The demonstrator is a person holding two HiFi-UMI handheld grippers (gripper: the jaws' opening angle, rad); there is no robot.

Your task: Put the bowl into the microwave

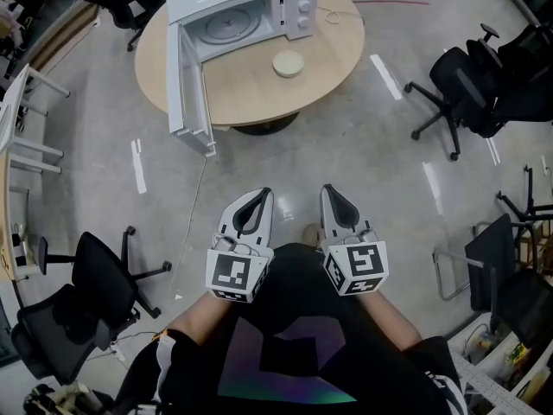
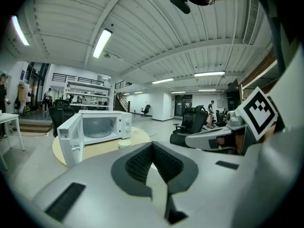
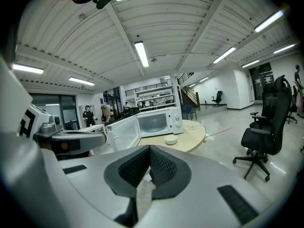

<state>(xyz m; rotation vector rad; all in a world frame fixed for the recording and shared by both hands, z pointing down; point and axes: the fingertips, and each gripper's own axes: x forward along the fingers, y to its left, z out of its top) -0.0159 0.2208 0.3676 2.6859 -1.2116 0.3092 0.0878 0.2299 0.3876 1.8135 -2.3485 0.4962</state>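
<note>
Your left tool [image 1: 262, 194] and right tool [image 1: 329, 189], both pressed together and empty, hang well short of the small cream round bowl [image 1: 288, 63] straight ahead, between the open white microwave [image 1: 246, 11] and the round tan worktop's [image 1: 337, 59] near edge.

On the table [image 1: 346, 54] well ahead, microwave [image 1: 251, 7] at the back, door [image 1: 190, 85] swung out leftward, bowl [image 1: 289, 63] just before it; left gripper [image 1: 262, 195] and right gripper [image 1: 329, 192] side by side, well short of the table.
</note>
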